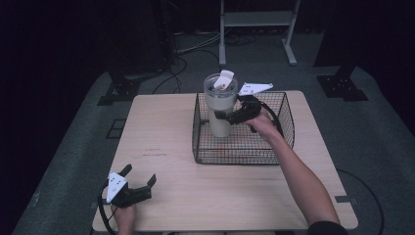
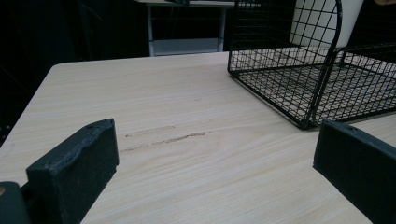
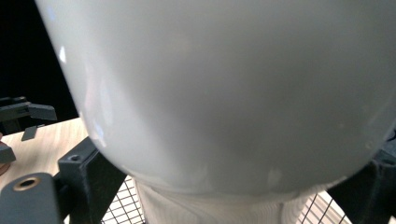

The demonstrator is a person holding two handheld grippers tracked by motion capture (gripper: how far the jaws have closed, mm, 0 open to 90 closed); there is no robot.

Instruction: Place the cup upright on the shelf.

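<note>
**Tumbler grip at the basket: hold low and level**

Nearest us, we are noting the left gripper idling with jaws spread wide and empty on the pale wooden table, well apart from the work. Farther out, we are seeing the right gripper clasping the tall white plastic tumbler, which is standing upright inside the black wire basket, at its far left corner. In the right gripper view the tumbler wall is pressing between both jaws. We are judging that any lift should go straight up, staying level to clear the basket's rim.
</note>
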